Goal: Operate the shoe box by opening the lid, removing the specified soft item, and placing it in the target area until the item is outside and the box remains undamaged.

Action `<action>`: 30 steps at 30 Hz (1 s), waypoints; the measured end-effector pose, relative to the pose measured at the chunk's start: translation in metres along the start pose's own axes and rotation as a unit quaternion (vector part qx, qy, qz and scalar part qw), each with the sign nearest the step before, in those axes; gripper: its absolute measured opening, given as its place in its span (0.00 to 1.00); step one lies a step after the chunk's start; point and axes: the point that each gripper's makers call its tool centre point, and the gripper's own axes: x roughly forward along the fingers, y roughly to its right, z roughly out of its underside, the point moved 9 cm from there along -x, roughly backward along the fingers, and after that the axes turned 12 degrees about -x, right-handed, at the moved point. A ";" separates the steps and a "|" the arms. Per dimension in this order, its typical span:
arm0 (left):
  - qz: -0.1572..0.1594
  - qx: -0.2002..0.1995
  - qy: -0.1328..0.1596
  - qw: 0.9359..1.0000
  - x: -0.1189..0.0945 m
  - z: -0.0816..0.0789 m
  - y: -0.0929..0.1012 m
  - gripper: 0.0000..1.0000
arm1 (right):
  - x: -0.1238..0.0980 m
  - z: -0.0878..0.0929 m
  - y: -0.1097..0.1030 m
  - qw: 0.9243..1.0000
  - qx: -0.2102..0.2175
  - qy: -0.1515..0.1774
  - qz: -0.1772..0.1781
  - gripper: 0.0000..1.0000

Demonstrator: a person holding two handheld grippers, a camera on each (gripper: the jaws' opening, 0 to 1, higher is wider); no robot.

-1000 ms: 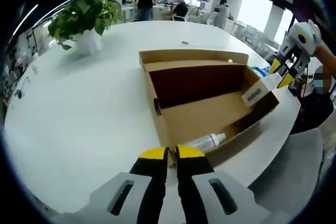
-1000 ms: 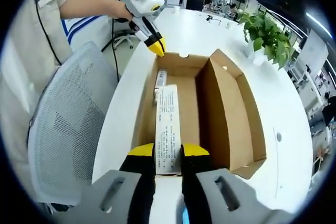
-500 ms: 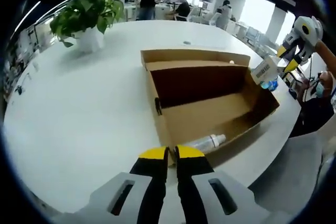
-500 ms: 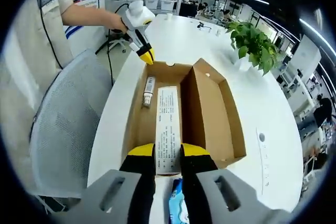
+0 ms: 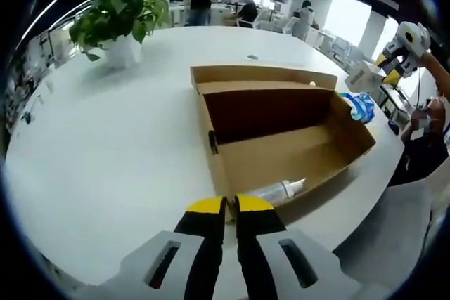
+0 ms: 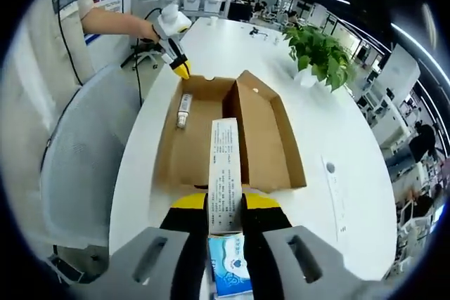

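**Item lifted clear of the open box; placing remained.**
The right gripper (image 6: 225,205) had its jaws closed on a long white carton with printed text (image 6: 225,173), held above the white round table (image 6: 351,159) outside the open brown cardboard shoe box (image 6: 264,142), lid folded back; setting it down was judged still undone. Just beneath lay a blue-and-white soft packet (image 6: 228,272). The left gripper (image 5: 228,205) had its yellow-tipped jaws nearly together, pinching the box's near wall. A clear plastic bottle (image 5: 278,190) stayed inside. A grey mesh chair (image 6: 77,173) stood alongside; farther off stood a green potted plant in a white pot (image 5: 116,22), not obstructing.
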 end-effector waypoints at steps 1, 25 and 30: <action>-0.001 -0.002 0.000 1.000 0.000 0.000 0.000 0.02 | -0.003 0.002 0.001 1.000 0.002 -0.001 0.002 0.15; -0.004 -0.015 -0.006 1.000 -0.001 -0.001 0.003 0.02 | -0.037 0.078 0.019 0.998 0.039 -0.049 0.026 0.15; -0.004 -0.012 -0.009 1.000 0.000 -0.002 0.003 0.02 | -0.037 0.094 0.024 0.997 0.041 -0.061 0.025 0.15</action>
